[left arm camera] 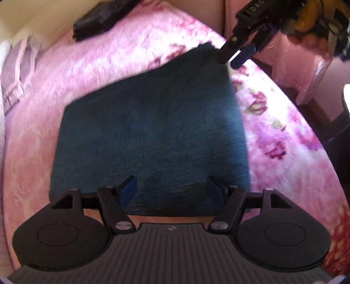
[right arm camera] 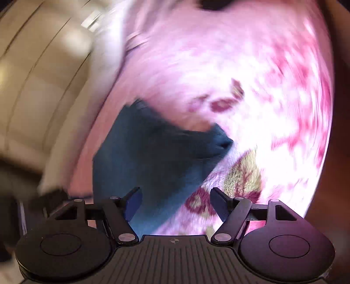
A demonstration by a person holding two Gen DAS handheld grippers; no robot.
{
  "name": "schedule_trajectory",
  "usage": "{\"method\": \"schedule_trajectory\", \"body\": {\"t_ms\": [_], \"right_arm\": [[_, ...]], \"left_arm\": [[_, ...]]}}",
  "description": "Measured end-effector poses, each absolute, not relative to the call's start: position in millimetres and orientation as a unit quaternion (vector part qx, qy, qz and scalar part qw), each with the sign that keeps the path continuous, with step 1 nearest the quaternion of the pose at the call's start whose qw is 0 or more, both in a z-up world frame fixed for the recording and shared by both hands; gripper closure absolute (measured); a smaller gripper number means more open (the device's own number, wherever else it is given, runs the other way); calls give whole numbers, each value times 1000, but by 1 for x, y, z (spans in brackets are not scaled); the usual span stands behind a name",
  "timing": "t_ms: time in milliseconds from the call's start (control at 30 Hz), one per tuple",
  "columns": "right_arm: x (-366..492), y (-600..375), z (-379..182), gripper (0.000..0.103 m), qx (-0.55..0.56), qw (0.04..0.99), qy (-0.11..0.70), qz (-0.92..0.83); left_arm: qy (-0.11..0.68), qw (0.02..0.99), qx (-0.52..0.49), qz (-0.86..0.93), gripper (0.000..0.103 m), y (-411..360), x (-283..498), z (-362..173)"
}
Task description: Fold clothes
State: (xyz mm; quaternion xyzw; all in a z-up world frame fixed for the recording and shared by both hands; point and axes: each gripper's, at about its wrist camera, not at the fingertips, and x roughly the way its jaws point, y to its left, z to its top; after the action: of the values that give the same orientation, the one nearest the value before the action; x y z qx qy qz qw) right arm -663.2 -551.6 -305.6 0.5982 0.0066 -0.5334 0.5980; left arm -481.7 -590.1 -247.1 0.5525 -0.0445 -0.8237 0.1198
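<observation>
Left view: my left tool (left arm camera: 170,187) hangs spread, empty, over the folded teal garment (left arm camera: 151,131) mid-frame on the pink floral blanket (left arm camera: 87,87).

Right view: my right tool (right arm camera: 175,196), spread, grips nothing. That fold looks finished; next, I'd set the garment aside.

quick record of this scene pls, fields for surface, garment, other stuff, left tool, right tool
surface: pink floral blanket
garment: dark teal cloth, folded into a rough rectangle, lying flat on the blanket
other stuff: dark item at the blanket's far edge; pale purple garment at the left side
left tool: open, above the cloth's near edge, nothing held
right tool: open, by the cloth's far right corner, nothing held
</observation>
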Motion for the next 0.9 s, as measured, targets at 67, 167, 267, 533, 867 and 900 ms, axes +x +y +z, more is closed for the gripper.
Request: {"method": "schedule_trajectory", "body": {"t_ms": [67, 167, 267, 533, 867, 900], "right_arm": [[-668, -561, -326, 31, 621, 579, -32, -528], [-678, -574, -342, 78, 647, 546, -72, -528], [-687, -590, -329, 93, 649, 556, -44, -518], [-780, -705, -248, 94, 514, 664, 71, -539], [-805, -755, -264, 71, 430, 635, 207, -607], [-800, -744, -264, 71, 420, 633, 212, -614]], "left_arm": [[-29, 123, 561, -818, 35, -595, -483, -254], [-16, 133, 569, -811, 37, -597, -488, -256], [14, 145, 570, -809, 44, -597, -499, -250], [94, 176, 503, -841, 44, -606, -573, -223], [71, 260, 491, -828, 46, -653, -572, -215], [74, 272, 500, -819, 47, -661, -567, -220]]}}
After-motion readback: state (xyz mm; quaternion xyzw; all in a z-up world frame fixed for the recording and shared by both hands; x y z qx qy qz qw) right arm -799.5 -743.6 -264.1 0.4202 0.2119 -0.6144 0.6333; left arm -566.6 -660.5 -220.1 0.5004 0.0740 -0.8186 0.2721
